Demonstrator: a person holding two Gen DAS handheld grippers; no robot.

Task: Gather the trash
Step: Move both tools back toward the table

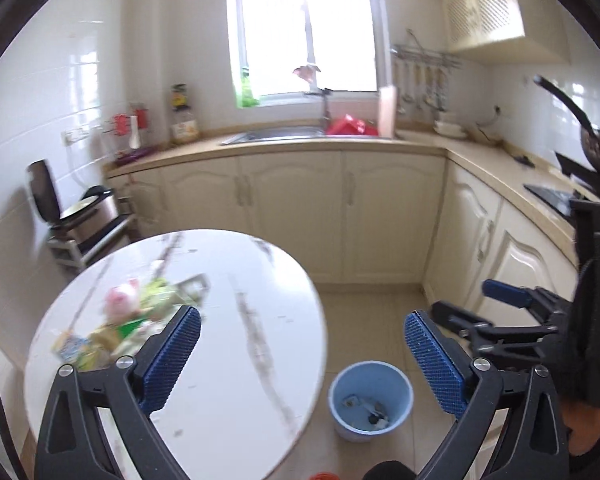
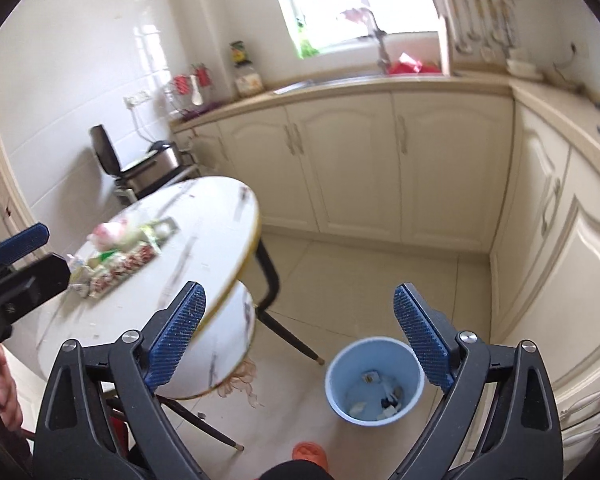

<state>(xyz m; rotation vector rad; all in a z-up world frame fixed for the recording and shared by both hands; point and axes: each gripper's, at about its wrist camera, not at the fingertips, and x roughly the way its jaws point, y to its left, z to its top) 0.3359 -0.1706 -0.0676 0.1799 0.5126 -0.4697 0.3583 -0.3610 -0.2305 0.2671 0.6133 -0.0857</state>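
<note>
A pile of wrappers and packets point(image 1: 120, 320) with a pink item on top lies on the left part of the round white table point(image 1: 236, 320); it also shows in the right wrist view point(image 2: 120, 252). A light blue bin point(image 1: 370, 398) with a few scraps inside stands on the floor right of the table, also in the right wrist view point(image 2: 374, 380). My left gripper point(image 1: 302, 354) is open and empty, above the table's right edge. My right gripper point(image 2: 298, 338) is open and empty, above the floor between table and bin. It also shows in the left wrist view point(image 1: 476, 300).
Cream cabinets point(image 1: 340, 208) with a counter and sink run along the back and right walls. A steel appliance on a small rack point(image 1: 84, 220) stands by the left wall. A smaller round table point(image 2: 220, 356) sits under the big one. An orange slipper point(image 2: 310, 454) lies on the floor.
</note>
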